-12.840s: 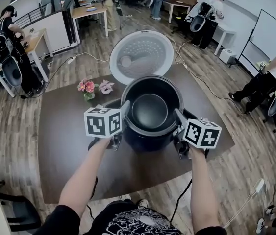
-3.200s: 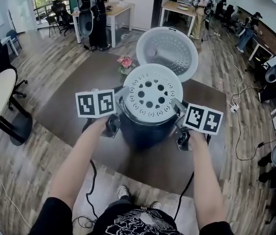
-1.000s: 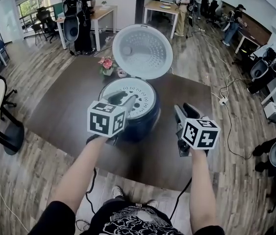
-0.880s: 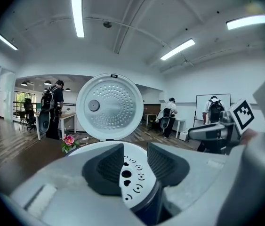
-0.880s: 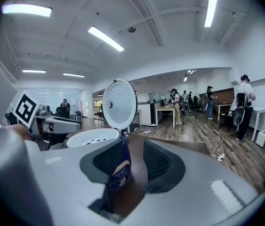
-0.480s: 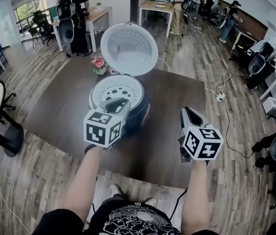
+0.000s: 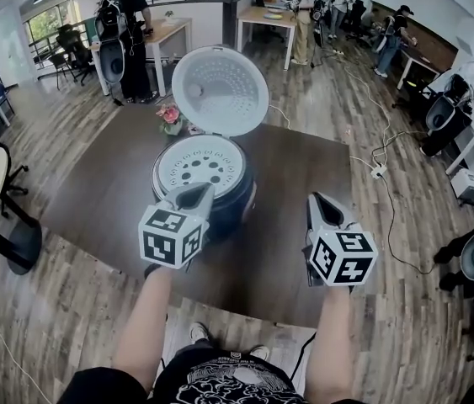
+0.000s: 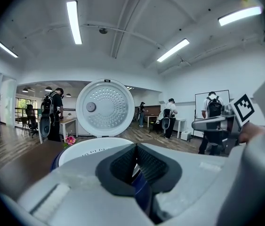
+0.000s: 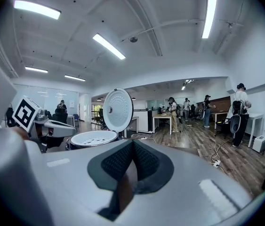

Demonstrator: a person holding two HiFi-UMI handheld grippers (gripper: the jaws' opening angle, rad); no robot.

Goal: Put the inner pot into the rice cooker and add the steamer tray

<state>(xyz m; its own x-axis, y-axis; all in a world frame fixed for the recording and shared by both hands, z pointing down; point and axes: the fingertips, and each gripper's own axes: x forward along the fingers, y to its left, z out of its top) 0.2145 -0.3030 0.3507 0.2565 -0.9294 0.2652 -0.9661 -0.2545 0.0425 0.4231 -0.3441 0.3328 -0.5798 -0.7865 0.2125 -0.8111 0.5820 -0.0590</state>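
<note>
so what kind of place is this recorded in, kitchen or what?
Likely an open-plan office or lab, not a kitchen: desks on a wood floor, a whiteboard by the wall, people wearing backpack rigs. The rice cooker sits on a dark table.

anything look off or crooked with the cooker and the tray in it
Nothing stands out. The steamer tray looks level and centred in the rice cooker, the lid stands open behind it, and the flowers are upright on the table. No spill or damage shows.
</note>
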